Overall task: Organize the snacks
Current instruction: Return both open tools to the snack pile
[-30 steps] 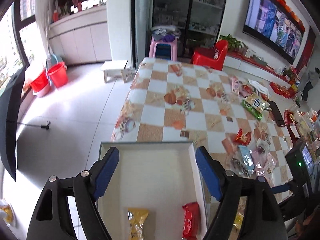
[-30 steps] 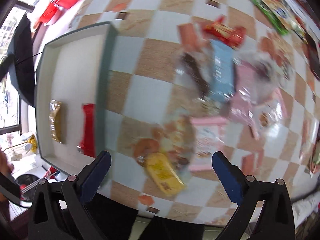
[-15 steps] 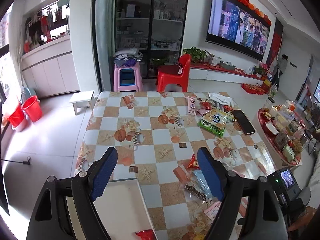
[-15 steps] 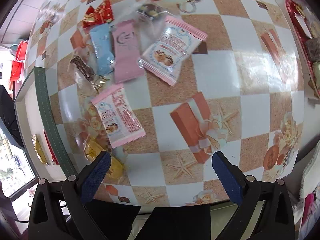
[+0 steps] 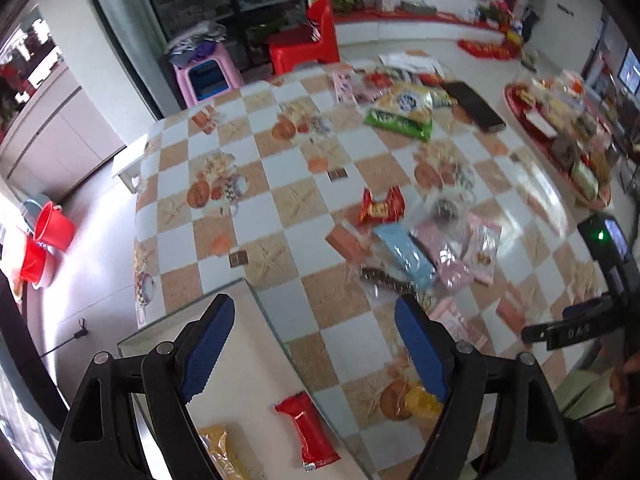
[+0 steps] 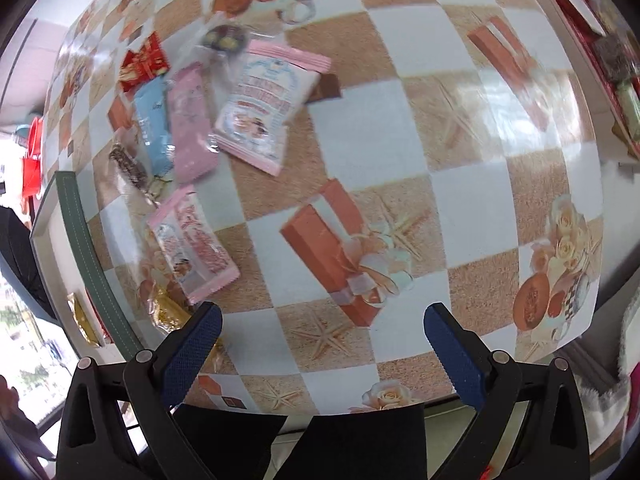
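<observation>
Now off the white tray (image 5: 256, 344), left hand-held gripper (image 5: 316, 344) wide and empty, right hand-held gripper (image 6: 320, 340) likewise, over bare checkered tablecloth (image 6: 400, 128).

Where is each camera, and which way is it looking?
Left wrist: sits on the left gripper, looking down across the table and white tray into the room; its blue fingers and the other gripper show.
Right wrist: sits on the right gripper, looking steeply down at the table; its blue fingers show.
Both see the blue packet and the tray.
</observation>
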A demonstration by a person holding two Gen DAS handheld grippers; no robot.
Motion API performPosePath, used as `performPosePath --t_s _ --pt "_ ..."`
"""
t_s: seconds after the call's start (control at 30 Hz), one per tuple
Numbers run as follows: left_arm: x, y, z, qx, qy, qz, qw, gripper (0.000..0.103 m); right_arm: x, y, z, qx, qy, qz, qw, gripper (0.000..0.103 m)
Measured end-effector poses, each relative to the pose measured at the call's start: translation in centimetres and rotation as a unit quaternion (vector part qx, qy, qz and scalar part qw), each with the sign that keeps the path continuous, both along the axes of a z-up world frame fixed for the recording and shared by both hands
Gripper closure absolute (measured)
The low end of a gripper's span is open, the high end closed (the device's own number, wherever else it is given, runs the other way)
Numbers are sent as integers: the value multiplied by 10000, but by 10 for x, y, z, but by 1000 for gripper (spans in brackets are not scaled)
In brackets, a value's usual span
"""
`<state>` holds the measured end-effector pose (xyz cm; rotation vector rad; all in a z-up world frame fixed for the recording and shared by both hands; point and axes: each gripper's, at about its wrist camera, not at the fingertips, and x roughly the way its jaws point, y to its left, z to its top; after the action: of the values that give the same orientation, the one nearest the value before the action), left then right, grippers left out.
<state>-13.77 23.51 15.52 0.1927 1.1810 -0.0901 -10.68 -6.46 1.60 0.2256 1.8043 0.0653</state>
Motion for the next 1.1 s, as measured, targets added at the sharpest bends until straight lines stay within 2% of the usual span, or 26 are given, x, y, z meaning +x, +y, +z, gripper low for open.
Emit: performPosePath --t_s 0.17,0.27,0.33,0.43,0.53,0.77,0.83,0.9,0.93,1.03,1.1 --pt "-10 -38 -43 -79 839 -426 9955 18 -23 -20 -27 28 393 -371 9985 1" --pt "-7 -54 -69 -169 1316 -332 9906 18 -37 -26 -34 21 484 -456 9978 1" --pt "3 -55 -80 -229 1512 -54 9882 18 -44 -29 -36 -18 492 -449 9978 1" --pt "21 -48 -89 -341 1562 457 9861 18 -54 -30 -38 -88 501 -382 9980 1" --pt "43 -34 -95 -556 1596 1040 9801 18 -67 -29 -41 -150 528 -309 9980 1" --pt "75 -15 -122 -955 1772 2175 9551 18 -84 -23 -37 -184 513 -163 9984 1" --pt "81 -18 -127 -966 1767 2300 9521 18 -88 -23 -38 -192 484 -142 9985 1" --pt "85 -25 -138 -785 1941 2256 9515 18 -90 -24 -40 -209 485 -121 9985 1" --pt "85 -27 -144 -672 2071 2230 9502 14 -93 -24 -42 -209 492 -113 9985 1" --pt "81 -24 -146 -770 2002 2316 9489 13 -92 -23 -41 -214 498 -51 9985 1" --pt "76 -21 -150 -622 2104 2266 9490 20 -91 -20 -39 -216 455 5 9987 1"
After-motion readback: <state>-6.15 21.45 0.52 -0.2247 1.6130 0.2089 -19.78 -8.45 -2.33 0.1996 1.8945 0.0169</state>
